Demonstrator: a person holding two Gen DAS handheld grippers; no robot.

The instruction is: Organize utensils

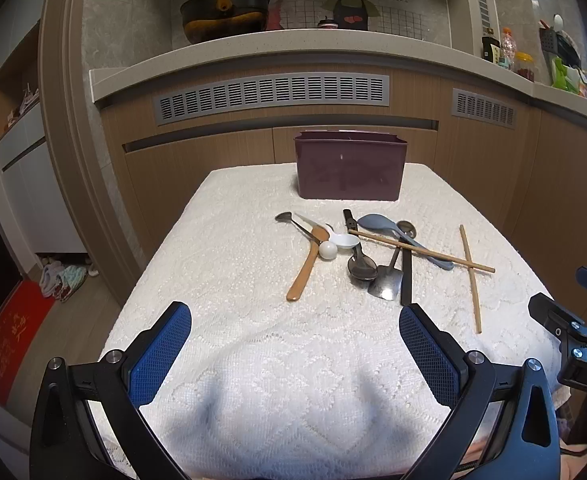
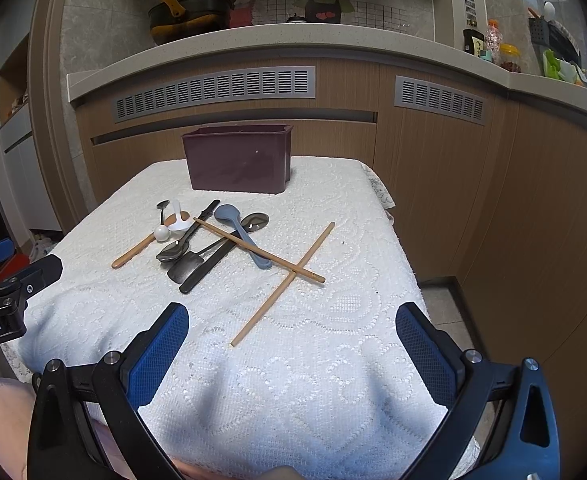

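A dark purple bin (image 1: pixel 350 166) (image 2: pixel 238 160) stands at the far end of the white lace-covered table (image 1: pixel 233 280) (image 2: pixel 353 320). In front of it lies a pile of utensils: a wooden spoon (image 1: pixel 304 268), a white spoon (image 1: pixel 343 241), a metal spoon (image 1: pixel 361 266), a grey-blue spoon (image 1: pixel 377 222) (image 2: pixel 229 216), a small metal spatula (image 1: pixel 387 284) and a black handle (image 1: pixel 406 276). Two wooden chopsticks cross at the right (image 1: pixel 470 276) (image 2: pixel 281 284). My left gripper (image 1: pixel 295 336) and right gripper (image 2: pixel 292 336) are open and empty, above the near table edge.
A wooden cabinet with grey vents (image 1: pixel 271 98) stands behind the table under a counter holding a black pan (image 1: pixel 223 12), bottles and jars (image 2: pixel 493 46). Shoes and a red mat (image 1: pixel 13 336) lie on the floor at the left.
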